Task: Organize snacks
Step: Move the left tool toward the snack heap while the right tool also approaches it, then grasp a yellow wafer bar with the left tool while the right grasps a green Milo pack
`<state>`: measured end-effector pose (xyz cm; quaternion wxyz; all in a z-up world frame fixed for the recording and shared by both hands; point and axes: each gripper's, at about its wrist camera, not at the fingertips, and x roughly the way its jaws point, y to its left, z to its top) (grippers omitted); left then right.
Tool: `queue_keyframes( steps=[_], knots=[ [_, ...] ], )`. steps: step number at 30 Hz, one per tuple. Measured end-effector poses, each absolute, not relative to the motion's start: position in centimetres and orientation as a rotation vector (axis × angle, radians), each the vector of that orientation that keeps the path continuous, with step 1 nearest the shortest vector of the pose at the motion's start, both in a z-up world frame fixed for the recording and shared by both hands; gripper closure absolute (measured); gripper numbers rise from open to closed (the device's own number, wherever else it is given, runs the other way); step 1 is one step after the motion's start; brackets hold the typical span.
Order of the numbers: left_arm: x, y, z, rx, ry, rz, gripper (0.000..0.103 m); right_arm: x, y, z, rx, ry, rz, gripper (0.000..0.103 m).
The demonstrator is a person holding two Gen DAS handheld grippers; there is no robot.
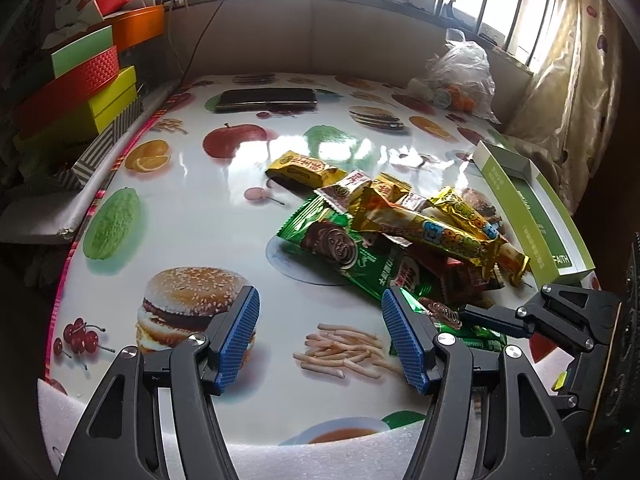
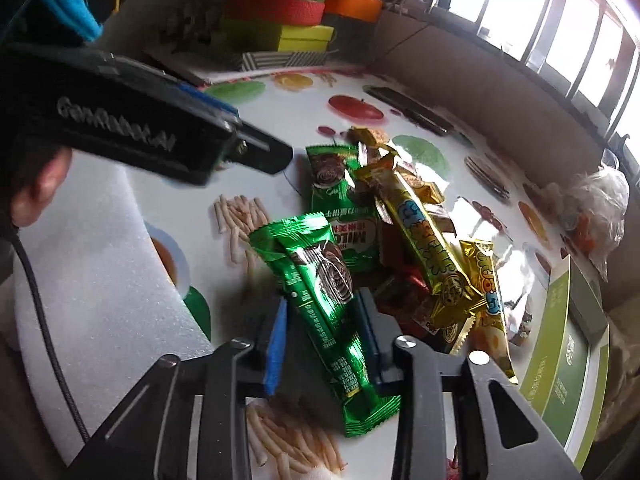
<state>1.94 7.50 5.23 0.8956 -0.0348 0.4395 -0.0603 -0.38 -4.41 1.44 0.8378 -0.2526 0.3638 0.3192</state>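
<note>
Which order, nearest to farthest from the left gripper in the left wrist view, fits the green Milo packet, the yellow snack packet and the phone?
From the left gripper:
1. Green Milo packet, just beyond its right finger.
2. Yellow snack packet, mid-table at the pile's far end.
3. Phone, at the table's far edge.

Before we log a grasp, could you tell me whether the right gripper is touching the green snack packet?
Touching. In the right wrist view the right gripper has both pads pressed against the sides of the green snack packet, which runs lengthwise between them.
</note>
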Motion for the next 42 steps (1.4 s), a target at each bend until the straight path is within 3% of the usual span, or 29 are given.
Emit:
queue_keyframes(
  steps=[9,27,39,42],
  knots=[
    [2.8,5.7,6.1,-0.085,0.905,-0.197,0.038,-1.6,-7.1,3.4,-0.433,0.753,0.63,0.091],
    [7.8,0.9,5.3,-0.184,0.992,-0.291,0.038,-1.8,-11.8,5.0,-0.311,0.764,0.539,0.092],
    [10.4,0.9,3.1,-0.414,1.094,-0.26,0.038,-1.0,-13.3,4.6,-0.256,0.792,0.537,0.093],
    [10.9,0.9,2.7,-0.462,1.101,-0.25,0.046,-0.6,-13.2,4.6,-0.252,0.792,0.536,0.092]
  ],
)
